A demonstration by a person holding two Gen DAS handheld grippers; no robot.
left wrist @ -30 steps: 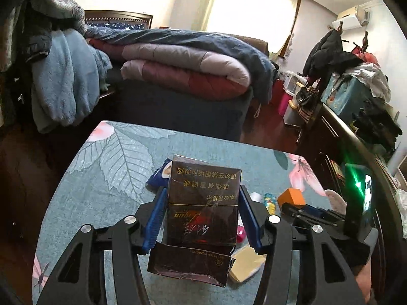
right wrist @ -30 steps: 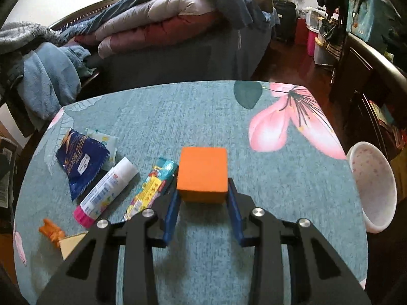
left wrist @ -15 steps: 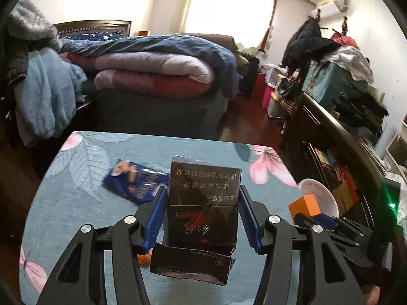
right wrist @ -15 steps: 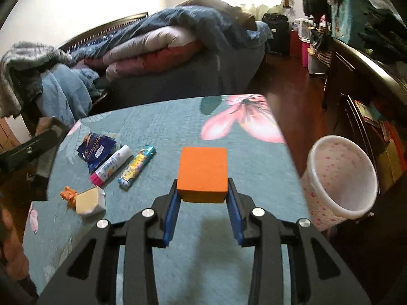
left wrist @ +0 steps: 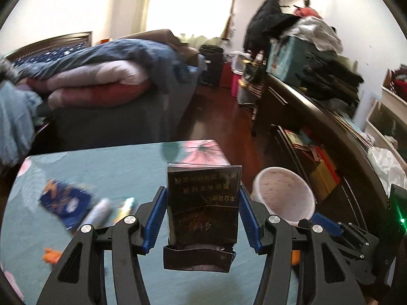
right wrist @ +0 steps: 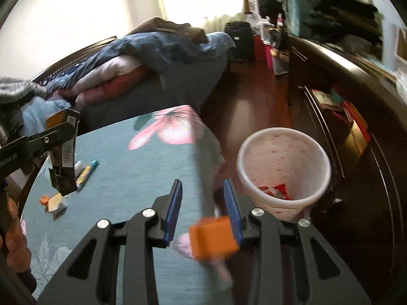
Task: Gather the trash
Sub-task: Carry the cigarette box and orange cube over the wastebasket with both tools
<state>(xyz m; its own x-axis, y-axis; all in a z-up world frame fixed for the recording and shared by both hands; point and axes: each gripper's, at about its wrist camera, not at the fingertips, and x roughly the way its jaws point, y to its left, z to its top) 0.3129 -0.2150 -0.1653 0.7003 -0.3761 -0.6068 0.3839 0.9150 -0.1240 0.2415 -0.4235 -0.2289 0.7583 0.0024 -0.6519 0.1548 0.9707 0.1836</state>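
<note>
My left gripper [left wrist: 203, 213] is shut on a dark cigarette box [left wrist: 203, 206], held upright above the teal table [left wrist: 122, 167]. It also shows in the right wrist view [right wrist: 63, 150]. My right gripper [right wrist: 203, 203] is open near the table's right edge. A blurred orange block [right wrist: 213, 236] is below its jaws, loose and tilted against the right finger. A pink-white speckled bin [right wrist: 282, 170] stands beside the table with red wrappers inside. It also shows in the left wrist view [left wrist: 285, 198].
On the table lie a blue snack wrapper [left wrist: 66, 203], a glue stick [left wrist: 99, 211], a candy wrapper [right wrist: 87, 172] and small orange and beige pieces [right wrist: 54, 200]. A bed [left wrist: 101, 81] stands behind the table. A dark cluttered sideboard [left wrist: 330, 127] runs along the right.
My right gripper has swung toward the bin and opened; the orange block has left its jaws and dropped. My left gripper has turned right with the cigarette box.
</note>
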